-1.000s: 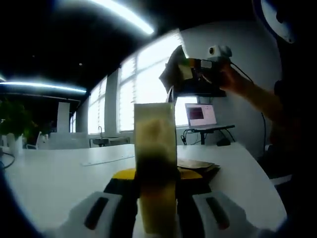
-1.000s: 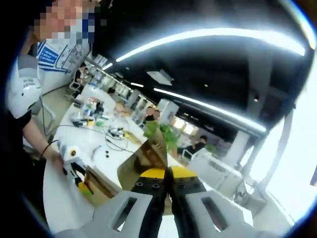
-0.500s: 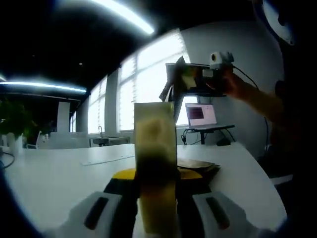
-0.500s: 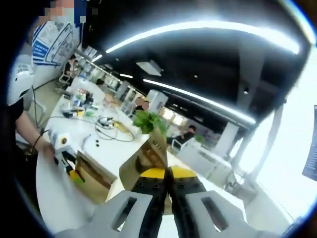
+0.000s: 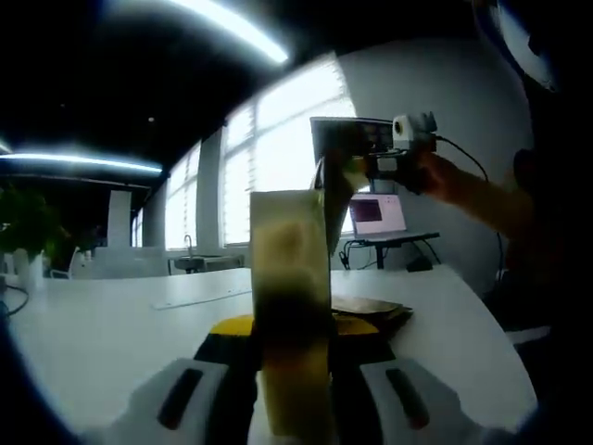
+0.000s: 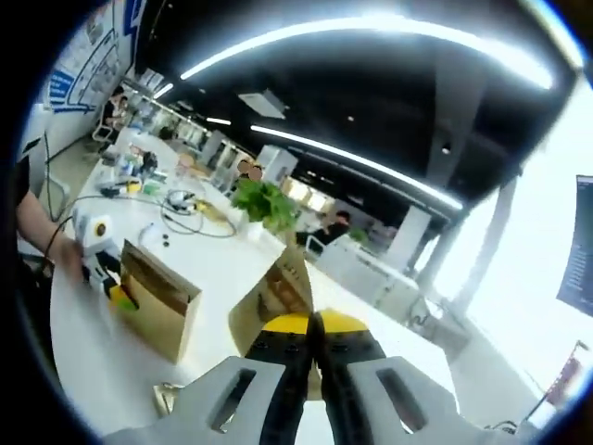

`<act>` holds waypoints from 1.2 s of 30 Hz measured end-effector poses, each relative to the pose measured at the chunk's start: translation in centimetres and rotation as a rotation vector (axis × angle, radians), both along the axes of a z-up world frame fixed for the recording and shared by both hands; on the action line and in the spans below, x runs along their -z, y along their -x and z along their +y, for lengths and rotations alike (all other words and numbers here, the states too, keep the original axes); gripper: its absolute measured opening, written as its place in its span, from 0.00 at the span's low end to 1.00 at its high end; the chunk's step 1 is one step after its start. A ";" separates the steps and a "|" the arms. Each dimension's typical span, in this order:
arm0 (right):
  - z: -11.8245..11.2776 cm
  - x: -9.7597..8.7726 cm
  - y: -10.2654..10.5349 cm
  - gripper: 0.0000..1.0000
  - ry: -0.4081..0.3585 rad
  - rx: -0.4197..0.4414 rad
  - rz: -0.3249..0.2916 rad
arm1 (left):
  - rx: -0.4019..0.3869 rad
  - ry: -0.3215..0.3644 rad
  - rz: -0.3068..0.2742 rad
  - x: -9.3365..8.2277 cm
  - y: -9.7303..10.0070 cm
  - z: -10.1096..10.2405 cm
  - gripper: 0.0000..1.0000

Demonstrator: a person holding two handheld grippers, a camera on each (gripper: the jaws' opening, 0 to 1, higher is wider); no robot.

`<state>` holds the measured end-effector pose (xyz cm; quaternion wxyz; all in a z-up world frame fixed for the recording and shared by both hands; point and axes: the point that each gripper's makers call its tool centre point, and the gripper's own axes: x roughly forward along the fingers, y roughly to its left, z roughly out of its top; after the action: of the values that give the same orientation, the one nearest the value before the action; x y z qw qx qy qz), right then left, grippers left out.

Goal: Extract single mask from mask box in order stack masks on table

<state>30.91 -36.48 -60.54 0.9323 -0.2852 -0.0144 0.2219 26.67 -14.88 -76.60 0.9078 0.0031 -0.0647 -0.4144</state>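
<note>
A tall yellowish mask box (image 5: 289, 278) stands upright between the jaws of my left gripper (image 5: 292, 348), which is shut on it. Behind it, a small stack of brownish masks (image 5: 369, 311) lies on the white table (image 5: 111, 324). A hand holds my right gripper (image 5: 375, 162) up in the air at the upper right, with a flat mask (image 5: 335, 199) hanging from it. In the right gripper view my right gripper (image 6: 313, 334) is shut on that tan mask (image 6: 273, 297). The mask box (image 6: 159, 306) and my left gripper (image 6: 104, 273) sit lower left.
An open laptop (image 5: 375, 215) stands on a stand at the table's far right. A potted plant (image 6: 264, 204) and cables with small items (image 6: 176, 199) are on the long table beyond. People sit in the background. Large bright windows (image 5: 278, 176) are behind.
In the left gripper view, the right gripper moved rightward and the mask now hangs down beside the box top. The right gripper view has swung, so the box sits nearer the centre.
</note>
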 end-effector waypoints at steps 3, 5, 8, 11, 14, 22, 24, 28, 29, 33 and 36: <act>-0.5 1.8 -1.1 0.00 0.060 0.043 0.011 | -0.001 0.001 0.002 0.0 0.0 0.0 0.32; -0.4 2.9 -1.4 0.00 0.054 0.044 0.024 | 0.001 0.002 0.004 0.0 0.0 0.0 0.32; -0.7 3.8 -1.7 0.00 0.084 0.071 0.033 | 0.004 0.003 0.005 0.0 0.0 -0.1 0.32; -1.1 4.5 -2.1 0.00 0.118 0.092 0.041 | 0.008 0.003 0.006 0.0 0.0 -0.1 0.32; -1.5 5.4 -2.5 0.00 0.134 0.102 0.058 | 0.008 0.003 0.006 0.0 0.0 -0.1 0.32; -2.3 7.5 -2.5 0.00 0.226 0.132 0.079 | 0.010 0.003 0.006 0.1 -0.1 0.0 0.32; -2.1 8.1 -2.2 0.00 0.249 0.128 0.085 | 0.010 0.003 0.006 0.1 -0.1 0.0 0.32; -1.0 9.3 -0.6 0.00 0.354 0.127 0.085 | 0.011 0.003 0.006 0.0 0.0 -0.1 0.32; -0.6 9.9 -0.1 0.00 0.383 0.122 0.084 | 0.011 0.003 0.006 0.0 0.0 -0.1 0.32; 0.6 11.2 1.6 0.00 0.397 0.112 0.085 | 0.011 0.003 0.006 0.0 0.0 -0.1 0.32; 1.4 12.0 2.5 0.00 0.399 0.095 0.092 | 0.013 0.003 0.005 0.0 0.1 -0.2 0.32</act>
<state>28.38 -35.06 -72.50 0.8664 -0.4541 0.0859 0.1892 26.61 -15.07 -76.61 0.9053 0.0005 -0.0630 -0.4202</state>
